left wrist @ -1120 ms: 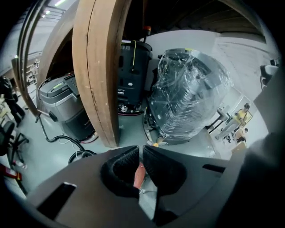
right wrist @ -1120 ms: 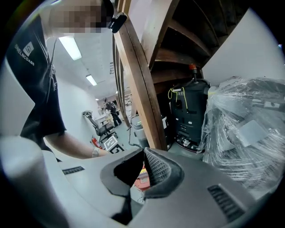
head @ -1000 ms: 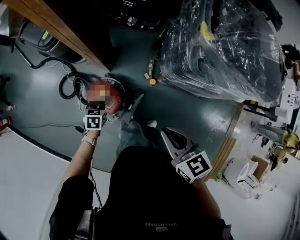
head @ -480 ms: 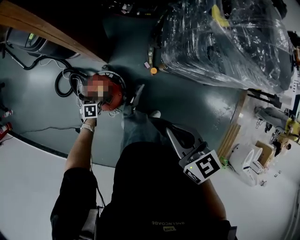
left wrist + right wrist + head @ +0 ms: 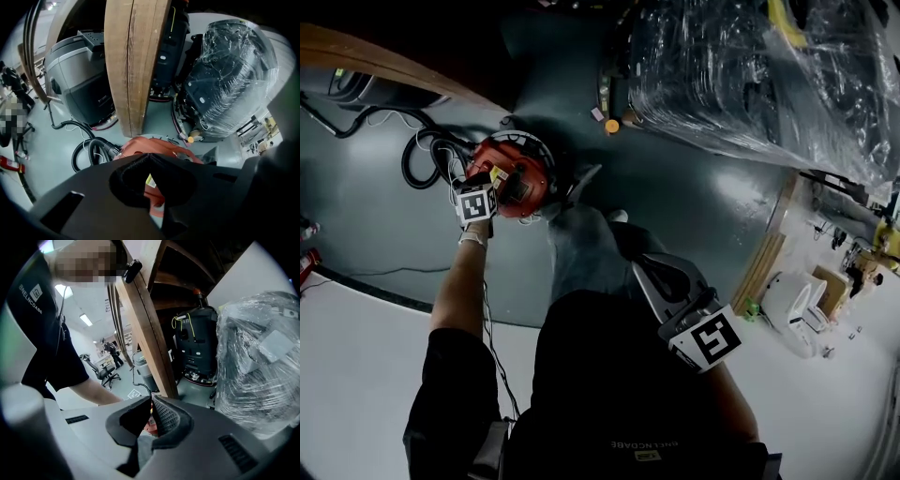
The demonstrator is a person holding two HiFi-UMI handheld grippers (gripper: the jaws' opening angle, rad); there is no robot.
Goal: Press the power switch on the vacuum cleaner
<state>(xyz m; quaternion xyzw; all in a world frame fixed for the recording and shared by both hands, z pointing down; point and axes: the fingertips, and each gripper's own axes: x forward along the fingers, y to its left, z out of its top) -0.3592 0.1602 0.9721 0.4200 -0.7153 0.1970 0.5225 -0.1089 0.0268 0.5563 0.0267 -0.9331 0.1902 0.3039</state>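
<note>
Reaching clenched, empty left gripper [image 5: 148, 158] over red vacuum cleaner [image 5: 525, 173] beside wooden beam [image 5: 133, 70], yellow label [image 5: 149, 180] unreadable; holding right gripper [image 5: 151, 398] clenched, empty.

Red-orange across the round plastic vacuum cleaner [image 5: 514, 180], with a small yellow label [image 5: 497, 175] on top. Black for the ribbed coiled hose [image 5: 420, 161] beside it. Charcoal black on the left gripper [image 5: 149, 160], pale grey on the right gripper [image 5: 151, 401] with black dimpled pads [image 5: 166, 417]; black-and-white square marker patterns on both cubes. Dark blue-grey over the smooth painted floor [image 5: 694, 216]. Warm brown grain along the wooden beam [image 5: 133, 65]. Glossy clear film over the black wrapped machine [image 5: 750, 75].
</note>
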